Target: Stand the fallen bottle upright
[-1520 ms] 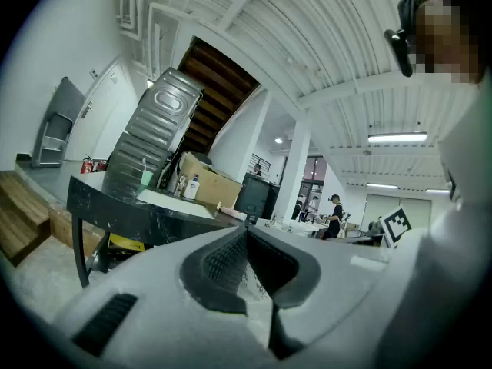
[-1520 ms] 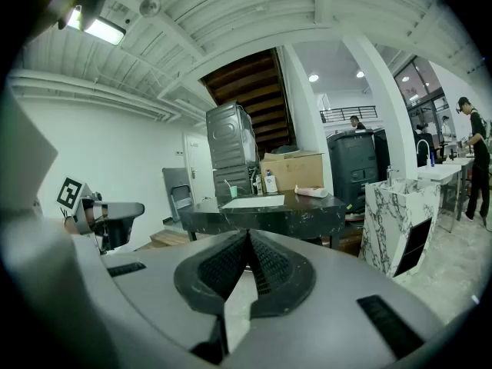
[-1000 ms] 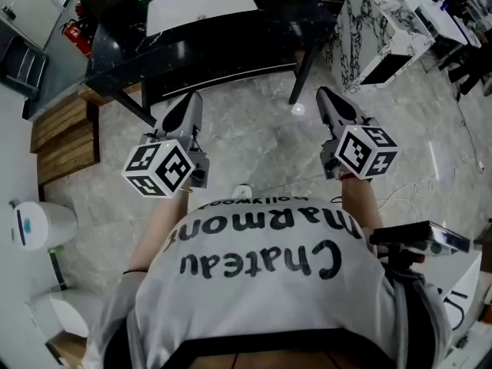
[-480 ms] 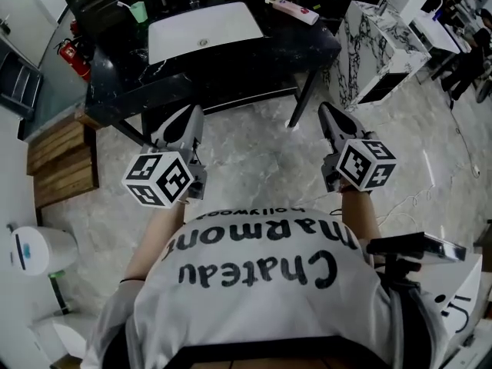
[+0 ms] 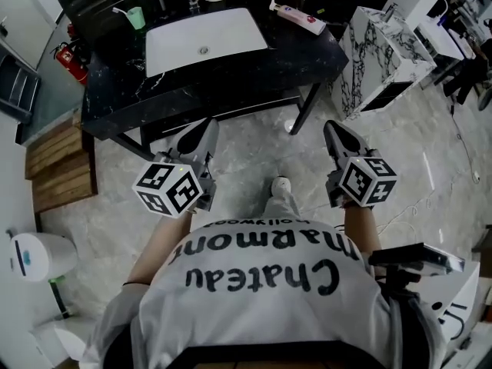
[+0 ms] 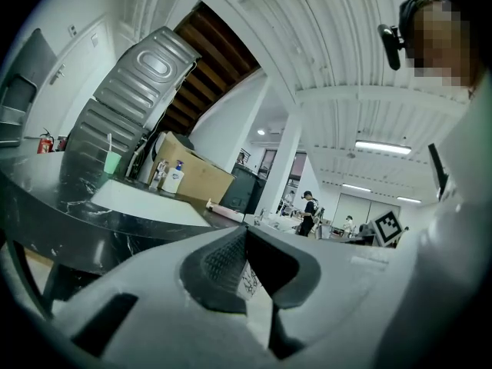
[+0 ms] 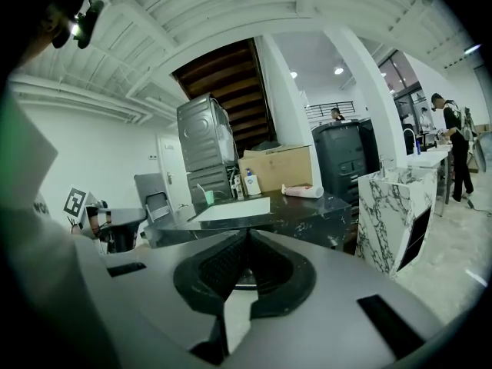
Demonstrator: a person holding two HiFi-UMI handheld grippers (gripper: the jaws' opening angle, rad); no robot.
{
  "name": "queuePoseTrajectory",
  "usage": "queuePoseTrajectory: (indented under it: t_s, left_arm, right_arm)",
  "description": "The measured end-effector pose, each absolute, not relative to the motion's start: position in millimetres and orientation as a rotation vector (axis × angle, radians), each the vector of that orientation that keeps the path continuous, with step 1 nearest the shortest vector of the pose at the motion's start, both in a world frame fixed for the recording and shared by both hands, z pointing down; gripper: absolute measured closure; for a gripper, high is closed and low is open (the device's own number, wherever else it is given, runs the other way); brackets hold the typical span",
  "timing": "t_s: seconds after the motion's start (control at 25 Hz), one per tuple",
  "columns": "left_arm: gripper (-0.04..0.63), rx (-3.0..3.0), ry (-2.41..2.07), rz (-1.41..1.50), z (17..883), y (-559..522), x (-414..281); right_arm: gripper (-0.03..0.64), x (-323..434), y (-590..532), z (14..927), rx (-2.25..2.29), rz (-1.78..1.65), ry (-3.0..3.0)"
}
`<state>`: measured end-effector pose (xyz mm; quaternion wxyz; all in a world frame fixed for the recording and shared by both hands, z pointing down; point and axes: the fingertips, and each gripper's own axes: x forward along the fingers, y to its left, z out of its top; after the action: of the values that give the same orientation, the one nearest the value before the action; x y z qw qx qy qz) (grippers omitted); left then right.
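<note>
Since the earlier frame both grippers have advanced toward the table (image 5: 115,91), which now shows more fully in the head view. The left gripper (image 5: 206,127) is short of the table's near edge, jaws pressed together and empty; the right gripper (image 5: 333,128), off the table's near right corner, is likewise closed on nothing. The bottle (image 5: 296,15) lies on its side at the table's far right corner, well apart from both.

Open-plan lab or workshop hall.
Ribbed white ceiling (image 6: 338,75) with strip lights (image 6: 388,146); stone floor (image 5: 254,152); black table (image 5: 307,48); marble-patterned cabinet (image 5: 384,48); cardboard box (image 7: 280,167); fire extinguisher (image 5: 69,58); people (image 7: 453,148) standing at far benches.
</note>
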<state>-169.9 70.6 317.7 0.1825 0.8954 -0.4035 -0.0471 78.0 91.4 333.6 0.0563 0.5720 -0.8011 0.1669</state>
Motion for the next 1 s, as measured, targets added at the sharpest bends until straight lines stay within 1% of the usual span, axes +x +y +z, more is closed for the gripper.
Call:
queuePoseTrajectory:
  t_s: [0.4, 0.64, 1.0]
  left_arm:
    - [0.580, 2.514, -1.215, -0.194, 304.5, -15.6, -128.7]
    - [0.580, 2.498, -1.257, -0.269, 289.0, -70.7, -101.4]
    - [0.580, 2.514, -1.307, -0.297, 280.0, -132.7, -64.8]
  right_arm:
    - [0.604, 123.0, -17.5, 322.4, 1.669, 0.498, -2.521]
    - [0.604, 138.2, -89.7, 304.7, 1.561, 0.435, -2.598]
    - [0.604, 162.4, -175.1, 287.3, 1.440, 0.376, -2.707]
